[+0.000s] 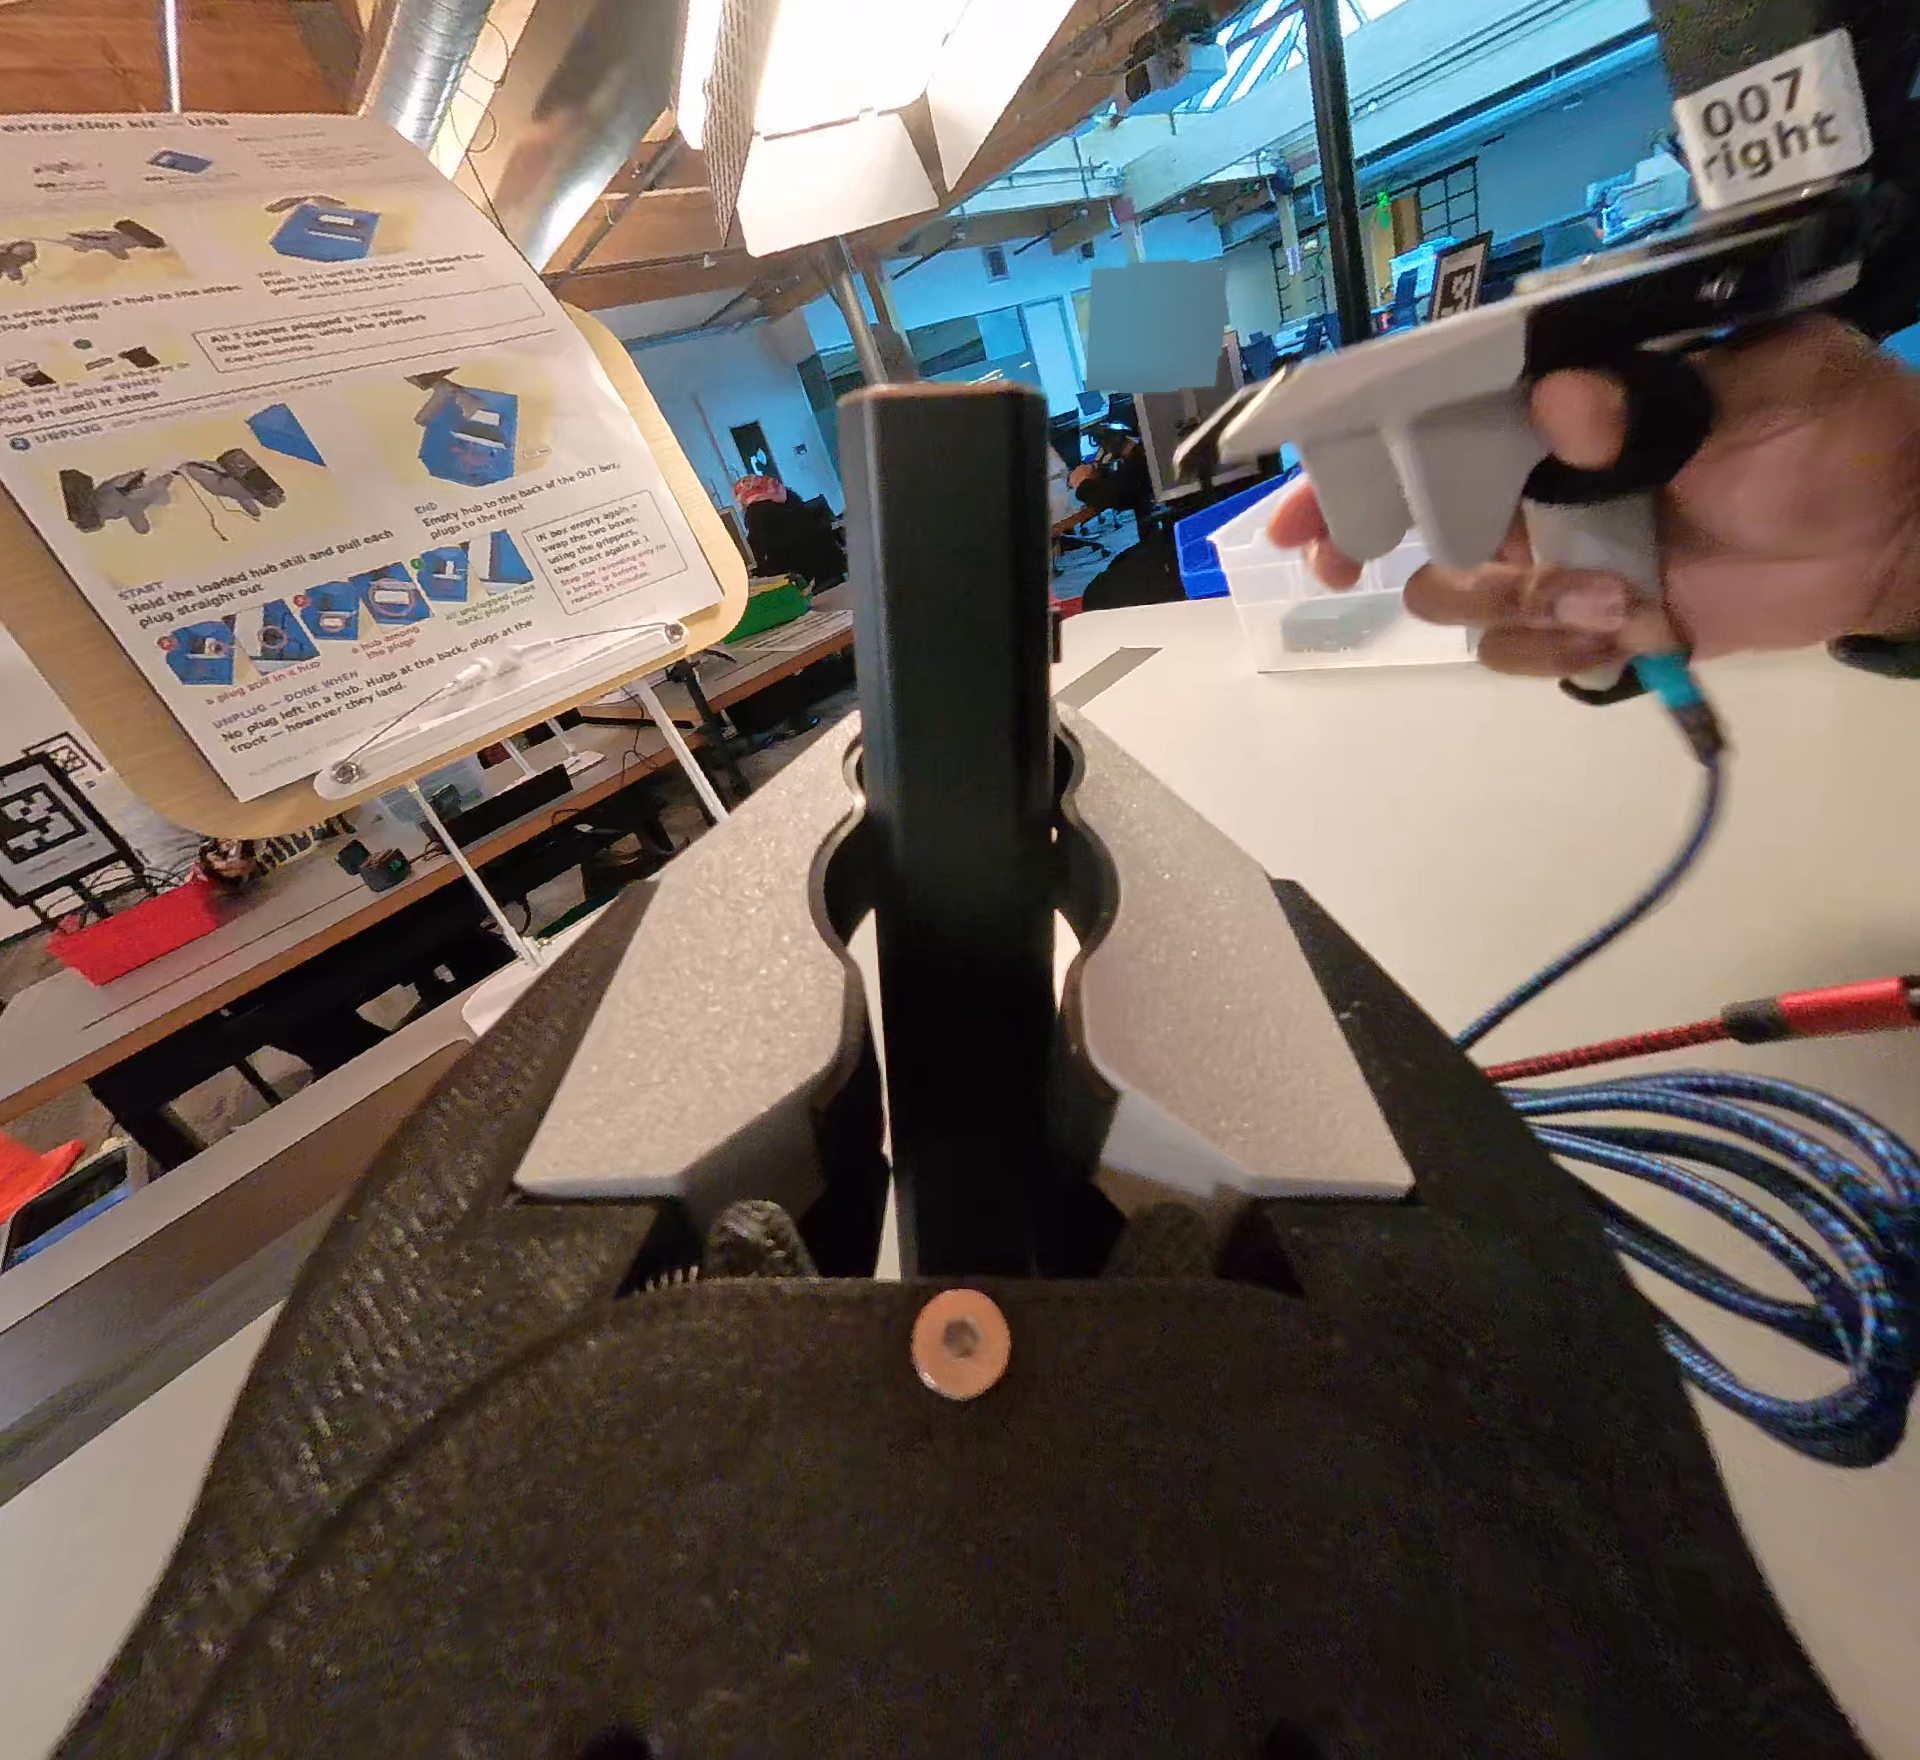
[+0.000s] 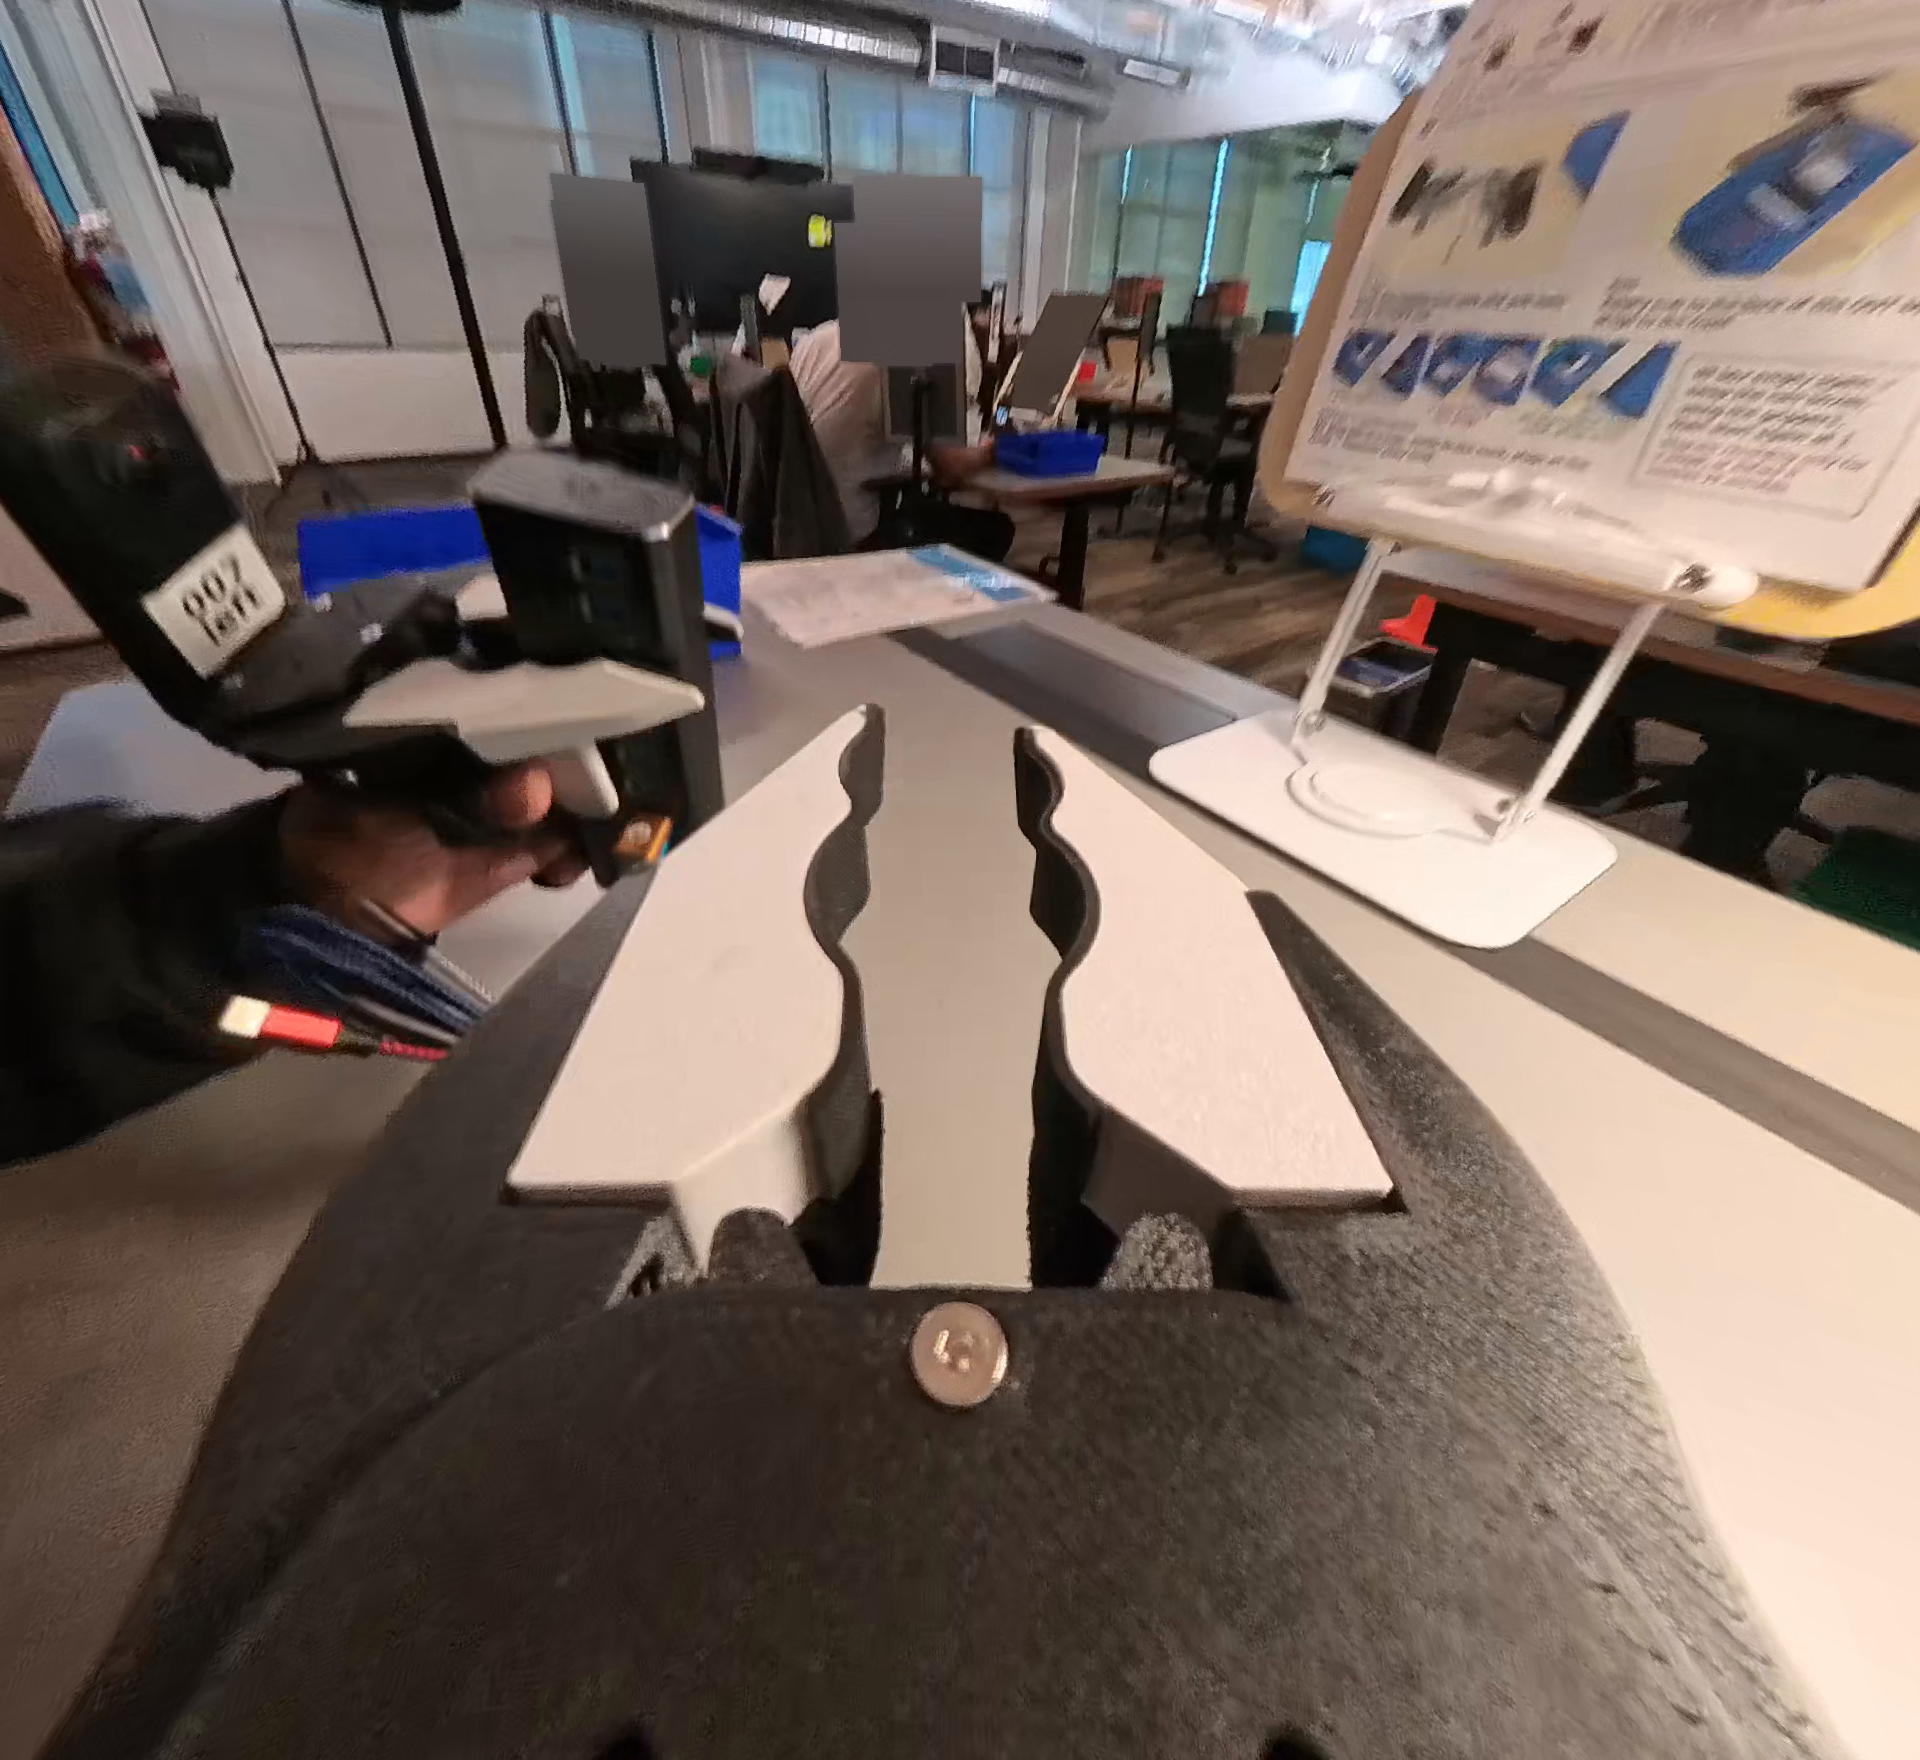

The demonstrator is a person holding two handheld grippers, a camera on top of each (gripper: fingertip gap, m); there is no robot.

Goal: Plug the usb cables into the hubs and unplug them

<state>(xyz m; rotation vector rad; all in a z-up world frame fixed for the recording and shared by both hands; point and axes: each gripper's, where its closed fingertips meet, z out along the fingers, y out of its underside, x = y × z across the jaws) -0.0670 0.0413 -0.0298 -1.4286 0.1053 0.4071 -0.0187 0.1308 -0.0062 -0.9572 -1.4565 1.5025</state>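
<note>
**Hub clamped upright in the left gripper, right gripper empty**

The hub's [image 1: 951, 775] lower end is hidden between the left gripper's [image 1: 961, 754] fingers, which are closed tight on its dark body; it stands upright above the white table [image 1: 1351, 827]. The right wrist view is blurred at its edges. The right gripper [image 2: 948, 723] holds nothing, its jaws a narrow gap apart. A coiled blue cable [image 1: 1766, 1222] and a red cable [image 1: 1704, 1024] lie right of the hub, cut off by the frame, well apart from the right gripper's fingers
</note>
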